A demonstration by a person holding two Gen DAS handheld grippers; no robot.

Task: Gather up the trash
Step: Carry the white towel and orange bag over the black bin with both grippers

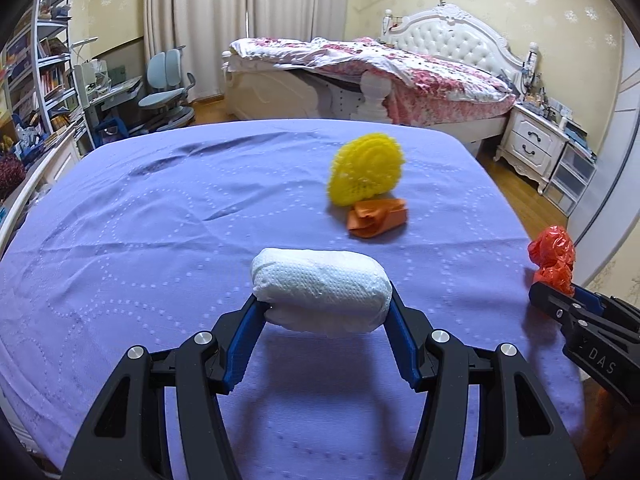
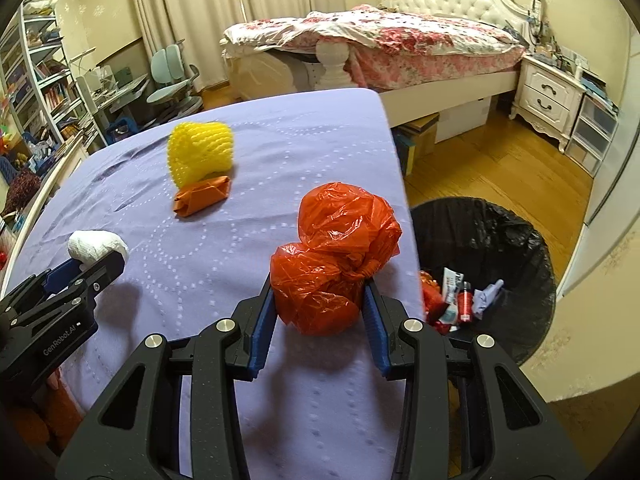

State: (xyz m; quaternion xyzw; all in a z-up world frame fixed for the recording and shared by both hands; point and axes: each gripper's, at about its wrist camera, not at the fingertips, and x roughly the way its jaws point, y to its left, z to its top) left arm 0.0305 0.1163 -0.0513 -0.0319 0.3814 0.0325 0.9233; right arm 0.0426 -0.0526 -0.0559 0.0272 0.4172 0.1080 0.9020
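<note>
My left gripper (image 1: 322, 304) is shut on a white paper-towel wad (image 1: 320, 288), held just above the purple cloth of the table (image 1: 160, 240); it also shows in the right wrist view (image 2: 98, 246). My right gripper (image 2: 320, 296) is shut on a crumpled red plastic bag (image 2: 334, 256) near the table's right edge; the bag also shows in the left wrist view (image 1: 554, 258). A yellow foam fruit net (image 1: 366, 168) and an orange wrapper (image 1: 378, 216) lie on the cloth further back. A black-lined trash bin (image 2: 500, 240) with several scraps stands on the floor right of the table.
A bed (image 1: 400, 64) with a floral quilt stands behind the table. A white nightstand (image 2: 548, 92) and plastic drawers (image 2: 596, 128) are at the right. A blue chair (image 1: 168, 88), desk and bookshelves (image 1: 44, 72) are at the left. Wooden floor (image 2: 500, 168) lies around the bin.
</note>
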